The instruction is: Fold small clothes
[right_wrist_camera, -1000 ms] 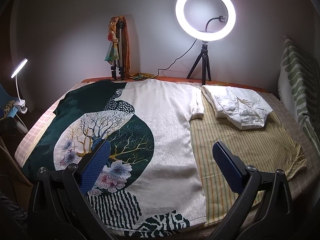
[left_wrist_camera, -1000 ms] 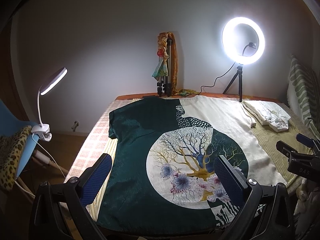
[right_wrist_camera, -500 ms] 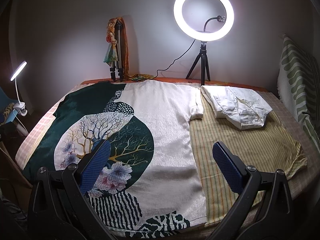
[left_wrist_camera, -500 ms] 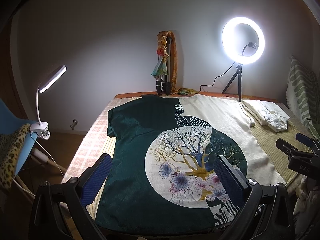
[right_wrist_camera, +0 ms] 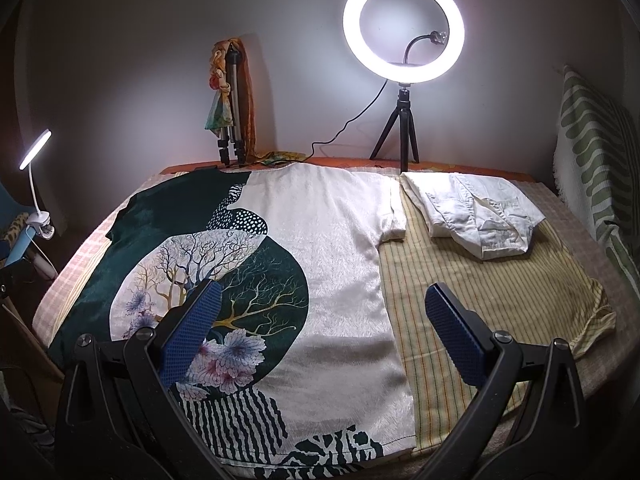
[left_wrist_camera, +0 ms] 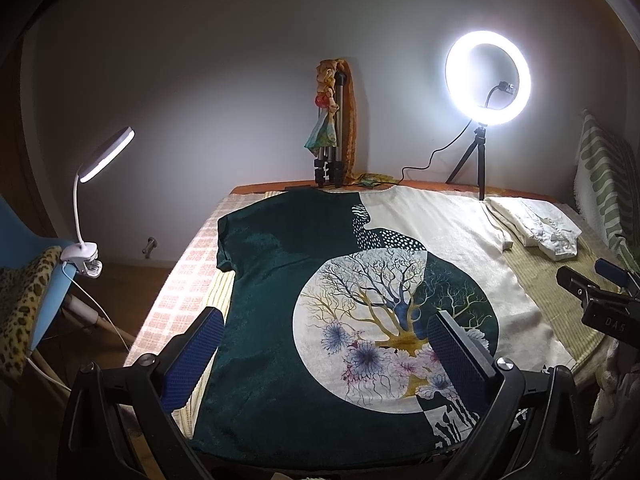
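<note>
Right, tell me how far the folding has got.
Done: one white garment lies folded near the ring light. In hand: nothing; both tongs, left and right, are open above the printed shirt. Left: that shirt, spread flat and unfolded.

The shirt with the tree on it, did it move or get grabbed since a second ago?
No. The shirt lies flat and untouched, as before. Both tools, left and right, stay open above its near edge; the views barely shifted. The folded white clothes stayed put too.
</note>
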`<action>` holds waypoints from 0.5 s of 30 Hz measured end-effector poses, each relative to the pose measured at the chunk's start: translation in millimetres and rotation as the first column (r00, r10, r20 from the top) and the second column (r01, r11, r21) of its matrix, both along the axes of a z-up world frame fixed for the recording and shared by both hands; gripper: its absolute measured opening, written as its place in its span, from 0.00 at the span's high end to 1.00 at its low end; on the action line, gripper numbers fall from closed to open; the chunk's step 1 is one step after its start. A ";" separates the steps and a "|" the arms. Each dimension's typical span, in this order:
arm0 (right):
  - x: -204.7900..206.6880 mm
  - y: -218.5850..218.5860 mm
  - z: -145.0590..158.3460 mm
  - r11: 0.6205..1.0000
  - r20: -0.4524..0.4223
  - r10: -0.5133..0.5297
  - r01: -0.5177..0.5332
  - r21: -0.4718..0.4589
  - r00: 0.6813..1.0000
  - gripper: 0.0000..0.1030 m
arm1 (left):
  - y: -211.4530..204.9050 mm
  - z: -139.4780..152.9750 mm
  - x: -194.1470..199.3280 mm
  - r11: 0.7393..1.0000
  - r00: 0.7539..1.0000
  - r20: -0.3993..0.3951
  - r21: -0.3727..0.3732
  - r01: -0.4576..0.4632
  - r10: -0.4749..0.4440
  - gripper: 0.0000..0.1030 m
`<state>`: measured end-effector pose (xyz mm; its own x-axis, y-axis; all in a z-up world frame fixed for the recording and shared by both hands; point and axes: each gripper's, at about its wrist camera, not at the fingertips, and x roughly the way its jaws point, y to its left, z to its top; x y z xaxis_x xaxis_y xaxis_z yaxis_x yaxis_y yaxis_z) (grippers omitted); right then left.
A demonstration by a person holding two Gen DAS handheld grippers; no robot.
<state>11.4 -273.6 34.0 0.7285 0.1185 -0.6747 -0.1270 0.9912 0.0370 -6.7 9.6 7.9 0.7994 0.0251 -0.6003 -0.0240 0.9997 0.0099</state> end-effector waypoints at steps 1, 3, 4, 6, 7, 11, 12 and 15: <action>-0.1 1.3 0.2 1.000 0.002 0.001 -0.001 -0.001 1.000 0.00 | 0.9 -0.4 -0.1 1.000 1.000 0.000 0.001 -0.002 0.002 0.00; 0.4 3.1 0.3 1.000 0.003 0.000 0.000 -0.001 1.000 0.00 | 3.3 -1.5 -0.2 1.000 1.000 0.000 -0.002 -0.005 0.005 0.00; 1.3 3.6 0.2 1.000 0.002 0.000 0.000 -0.001 1.000 0.00 | 4.8 -2.2 -0.1 1.000 1.000 -0.002 -0.005 -0.007 0.007 0.00; 2.2 5.1 0.4 1.000 0.001 0.000 0.000 0.000 1.000 0.00 | 8.8 -3.2 -1.3 1.000 1.000 -0.005 -0.010 -0.012 0.012 0.00; 2.0 4.5 0.4 1.000 0.001 0.000 0.000 0.000 1.000 0.00 | 10.3 -3.9 -1.5 1.000 1.000 -0.006 -0.010 -0.015 0.015 0.00; 2.0 4.4 0.5 1.000 0.002 0.001 -0.001 0.002 1.000 0.00 | 15.9 -5.8 -2.3 1.000 1.000 -0.007 -0.008 -0.027 0.027 0.00; 3.3 5.3 0.3 1.000 0.002 0.000 0.000 0.003 1.000 0.00 | 17.1 -6.4 -2.4 1.000 1.000 -0.008 -0.008 -0.026 0.026 0.00; 7.1 9.6 -0.7 1.000 0.000 0.001 -0.001 0.003 1.000 0.00 | 20.6 -8.3 -3.2 0.999 0.999 -0.008 -0.001 -0.034 0.034 0.00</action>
<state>18.5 -263.9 33.3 0.7286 0.1211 -0.6741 -0.1278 0.9910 0.0398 -10.0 30.2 -0.3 0.7930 0.0515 -0.6070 -0.0577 0.9983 0.0094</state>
